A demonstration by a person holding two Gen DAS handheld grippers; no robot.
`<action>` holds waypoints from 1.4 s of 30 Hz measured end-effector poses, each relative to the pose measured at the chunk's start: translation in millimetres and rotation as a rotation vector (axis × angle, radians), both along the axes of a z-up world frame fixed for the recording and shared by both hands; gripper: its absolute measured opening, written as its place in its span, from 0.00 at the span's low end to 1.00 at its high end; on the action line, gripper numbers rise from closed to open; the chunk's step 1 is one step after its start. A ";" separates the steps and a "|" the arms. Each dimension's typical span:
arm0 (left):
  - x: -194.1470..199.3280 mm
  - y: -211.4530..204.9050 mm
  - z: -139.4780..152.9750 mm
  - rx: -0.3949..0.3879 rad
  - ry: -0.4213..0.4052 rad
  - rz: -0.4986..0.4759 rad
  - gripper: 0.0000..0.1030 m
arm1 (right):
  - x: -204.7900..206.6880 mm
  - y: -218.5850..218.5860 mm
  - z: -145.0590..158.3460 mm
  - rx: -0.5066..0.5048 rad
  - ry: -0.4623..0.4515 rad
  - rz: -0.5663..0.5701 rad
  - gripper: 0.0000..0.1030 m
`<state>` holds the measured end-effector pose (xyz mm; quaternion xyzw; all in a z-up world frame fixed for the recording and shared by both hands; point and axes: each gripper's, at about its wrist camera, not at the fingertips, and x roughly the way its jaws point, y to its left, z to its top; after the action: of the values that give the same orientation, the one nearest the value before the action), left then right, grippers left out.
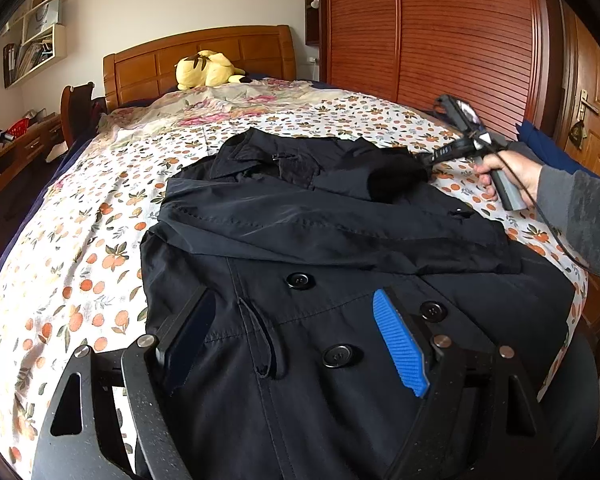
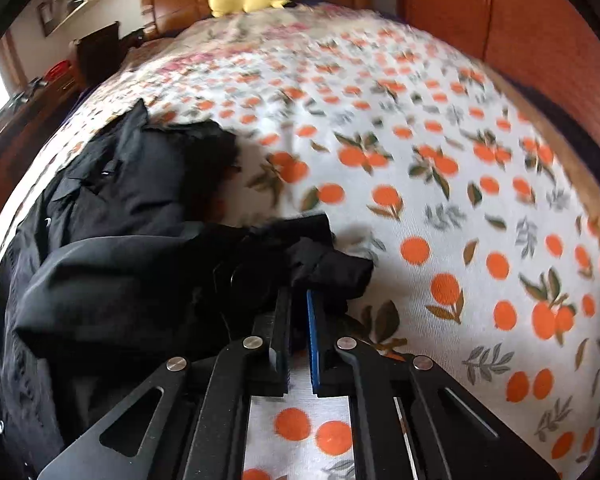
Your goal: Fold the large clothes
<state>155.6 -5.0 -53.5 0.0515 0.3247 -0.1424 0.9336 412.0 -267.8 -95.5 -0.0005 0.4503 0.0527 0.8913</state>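
Black trench coat point(image 1: 340, 264) lies buttoned-side up on the orange-print bedspread point(image 1: 80, 240). The right gripper point(image 2: 300, 312) is clamped on its sleeve cuff point(image 2: 332, 268), likely to fold it inward; the left gripper point(image 1: 296, 332) hovers over the buttons, fingers apart.

The coat point(image 1: 320, 248) lies on the bedspread point(image 1: 80, 240) across the bed; my left gripper point(image 1: 300, 344) hangs over its buttoned front; my right gripper point(image 2: 298, 300) sits at its far right edge, jaws on a cuff point(image 2: 328, 268); a plush toy point(image 1: 206, 70) rests behind, by the headboard point(image 1: 196, 54); the wardrobe point(image 1: 440, 32) stands right.
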 end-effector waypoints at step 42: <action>-31.9 83.6 11.8 -0.050 -0.063 0.154 0.79 | -217.3 188.0 148.4 0.019 -0.267 0.658 0.31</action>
<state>123.7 78.6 -41.7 0.0073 0.2944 -0.0767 0.9526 194.7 -79.8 52.8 -0.1442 0.3048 0.3407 0.8776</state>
